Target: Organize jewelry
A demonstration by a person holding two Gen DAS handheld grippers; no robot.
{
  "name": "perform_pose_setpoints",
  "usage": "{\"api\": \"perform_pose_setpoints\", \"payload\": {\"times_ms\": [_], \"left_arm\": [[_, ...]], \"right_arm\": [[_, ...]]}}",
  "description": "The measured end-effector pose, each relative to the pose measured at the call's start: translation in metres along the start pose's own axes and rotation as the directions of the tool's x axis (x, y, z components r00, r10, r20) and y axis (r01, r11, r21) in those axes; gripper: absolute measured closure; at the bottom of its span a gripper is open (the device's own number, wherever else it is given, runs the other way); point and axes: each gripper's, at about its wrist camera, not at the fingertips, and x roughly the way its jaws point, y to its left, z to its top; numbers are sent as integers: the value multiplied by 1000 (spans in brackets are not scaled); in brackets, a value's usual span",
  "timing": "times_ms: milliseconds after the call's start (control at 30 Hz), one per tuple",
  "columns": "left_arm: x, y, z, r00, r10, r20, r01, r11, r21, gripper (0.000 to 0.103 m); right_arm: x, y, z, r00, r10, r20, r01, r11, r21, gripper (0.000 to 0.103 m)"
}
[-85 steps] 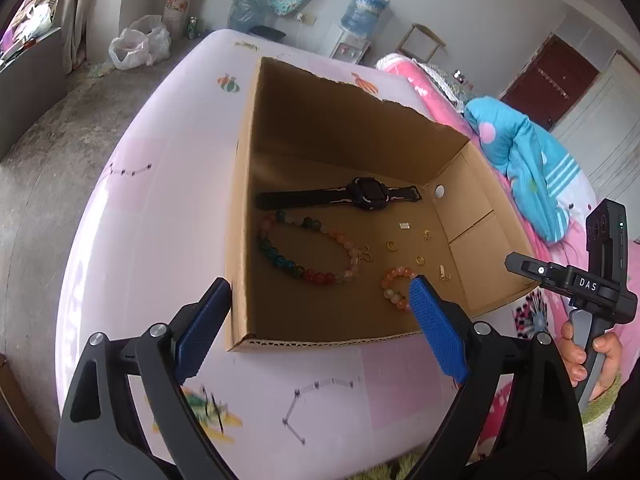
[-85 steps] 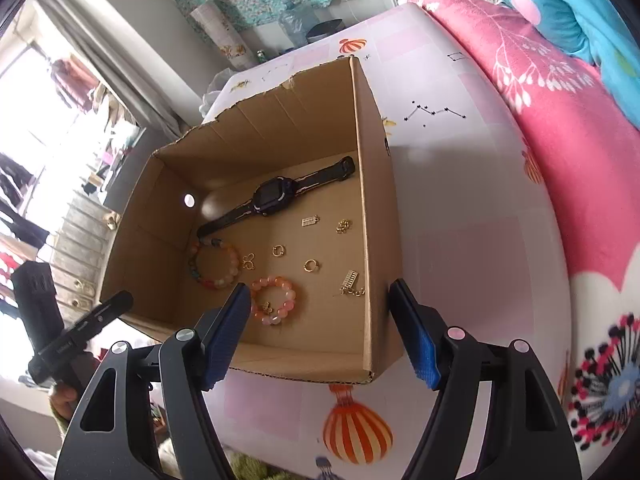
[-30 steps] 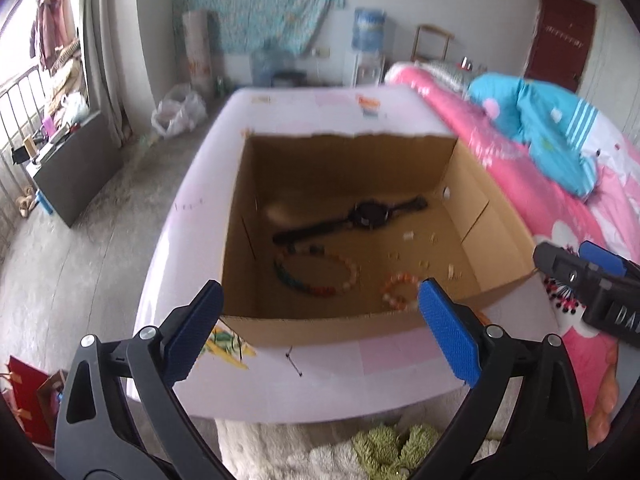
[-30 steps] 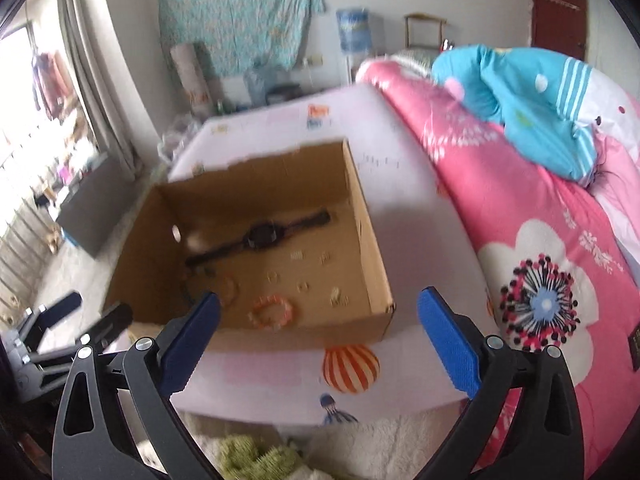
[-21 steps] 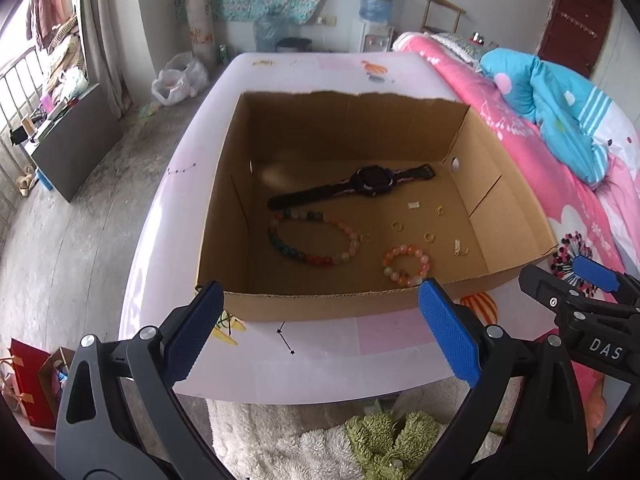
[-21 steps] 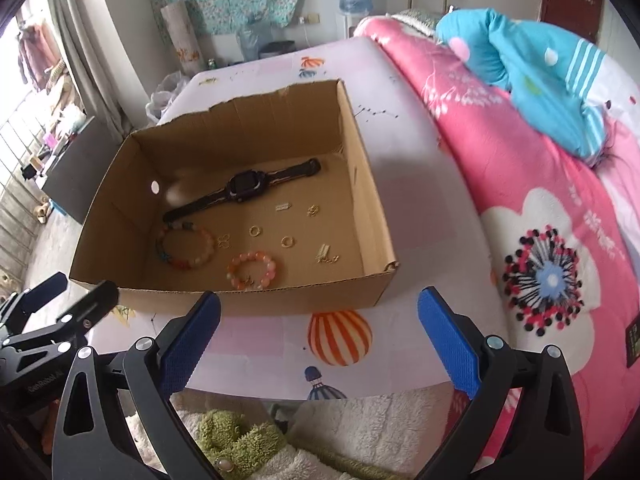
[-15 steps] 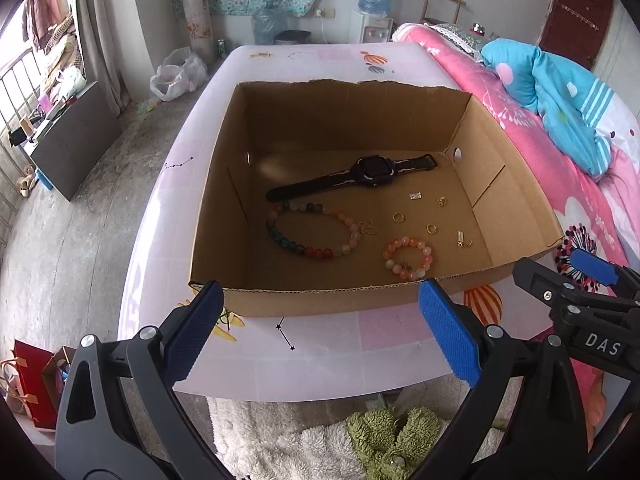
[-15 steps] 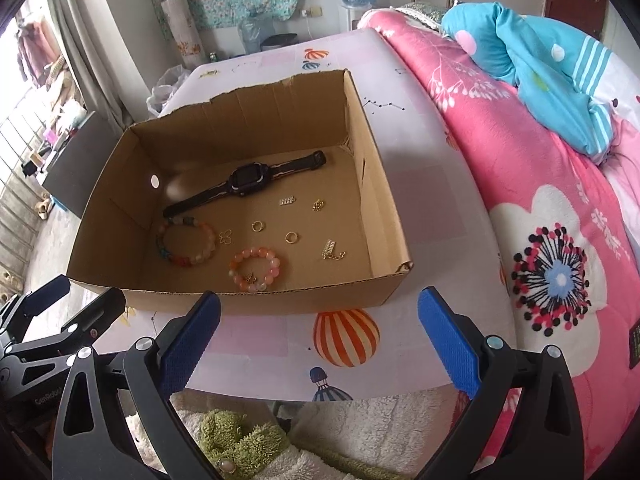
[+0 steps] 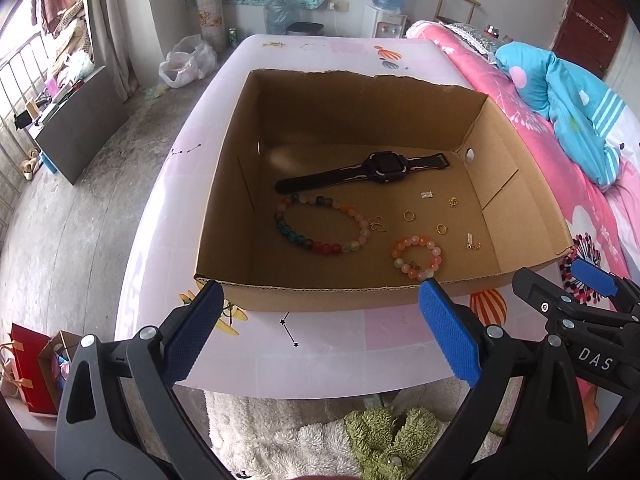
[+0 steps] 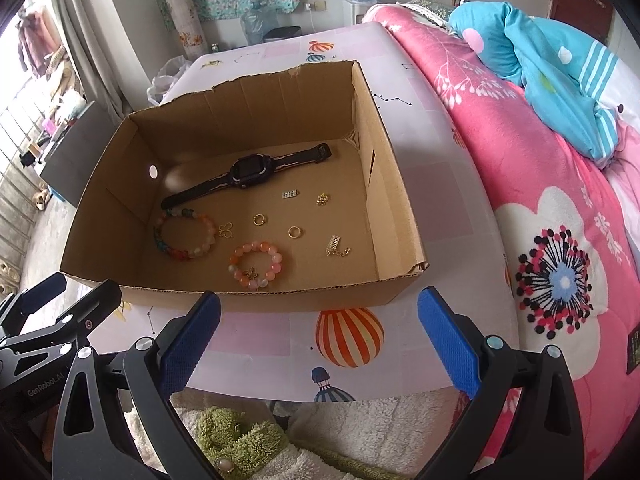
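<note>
Grippers first: you have pulled both back from the box (image 9: 320, 300). Your left gripper (image 9: 320, 332) and right gripper (image 10: 320, 336) now hang short of its near wall, jaws wide and empty. Watch (image 9: 380, 166), two bead bracelets (image 9: 320, 226) (image 9: 418, 258) and small gold pieces (image 9: 408, 216) lie spread on the box floor, so sorting looks finished or paused. "DAS" reads on the right tool, "GenRobot.AI" on the left.

The cardboard box (image 9: 340, 300) is viewed from above its near edge by both wrist cameras, left and right, facing forward.
</note>
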Motion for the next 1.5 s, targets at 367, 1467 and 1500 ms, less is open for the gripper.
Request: {"api": "perform_pose_setpoints", "payload": {"times_ms": [367,1467,1500], "left_arm": [[3,-4,0,1000,10,-18,-10,1000,2,9],[8,-5,-3,999,7,-41,-7,1000,5,9],[8,-5,-3,999,7,-41,-7,1000,6,9]], "right_arm": [[3,0,1,1000,7,-4,-7,1000,1,7],[6,-1,1,1000,20,-9,-19,1000,9,7],[6,-1,1,1000,19,-8,-19,1000,8,7]]}}
